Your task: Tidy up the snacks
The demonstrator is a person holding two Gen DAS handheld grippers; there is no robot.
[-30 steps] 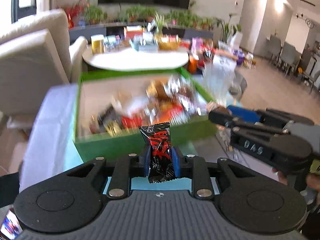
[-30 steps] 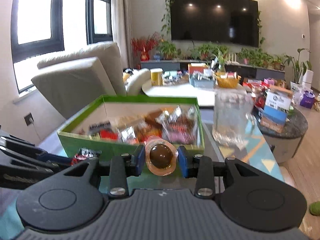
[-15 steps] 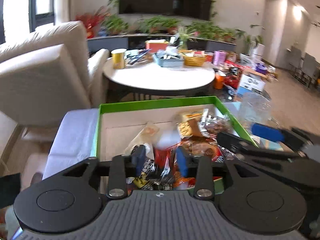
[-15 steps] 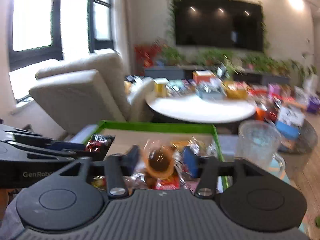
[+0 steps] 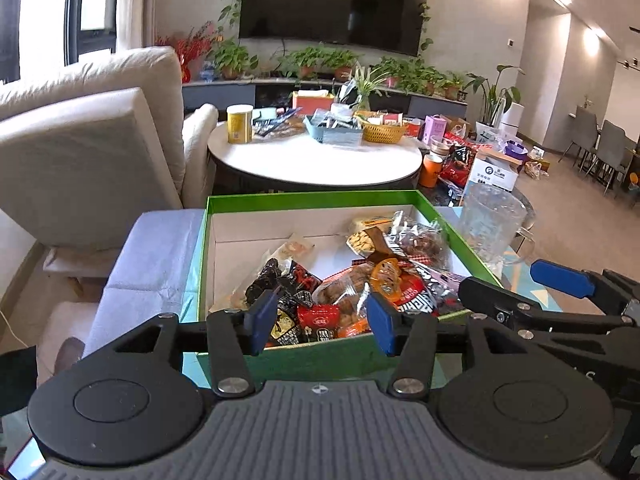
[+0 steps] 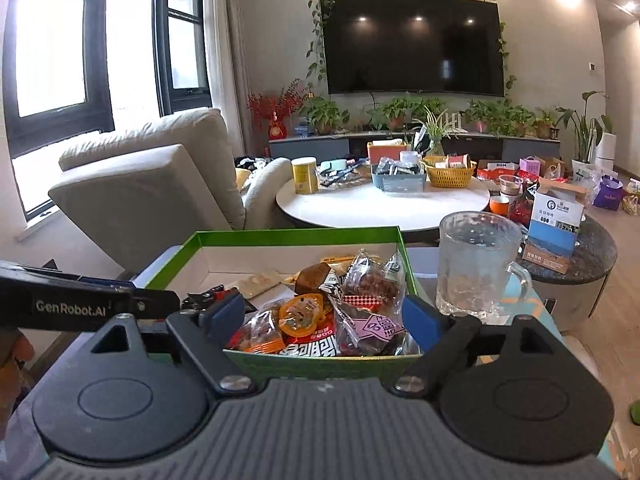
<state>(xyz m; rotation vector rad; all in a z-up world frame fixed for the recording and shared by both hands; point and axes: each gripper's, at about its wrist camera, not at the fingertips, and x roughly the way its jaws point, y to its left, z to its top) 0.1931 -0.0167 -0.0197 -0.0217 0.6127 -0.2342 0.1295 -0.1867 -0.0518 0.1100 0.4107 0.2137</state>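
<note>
A green box (image 5: 308, 199) with a white inside holds a pile of wrapped snacks (image 5: 360, 280); it also shows in the right wrist view (image 6: 280, 235). My left gripper (image 5: 318, 320) is open and empty over the box's near edge. My right gripper (image 6: 322, 318) is open and empty over the box's near right corner. An orange round jelly cup (image 6: 300, 314) lies on top of the pile, and a black-and-red packet (image 5: 288, 280) lies at the pile's left side. The right gripper shows at the right of the left wrist view (image 5: 532, 292).
A clear glass mug (image 6: 476, 264) stands right of the box. A round white table (image 6: 380, 204) with baskets and a yellow can stands behind. A beige armchair (image 6: 152, 188) is at left. A blue-and-white carton (image 6: 556, 224) sits on a dark side table.
Both grippers moved forward over the box and opened. The black-and-red packet left my left gripper and the jelly cup left my right gripper; both now lie in the box.
</note>
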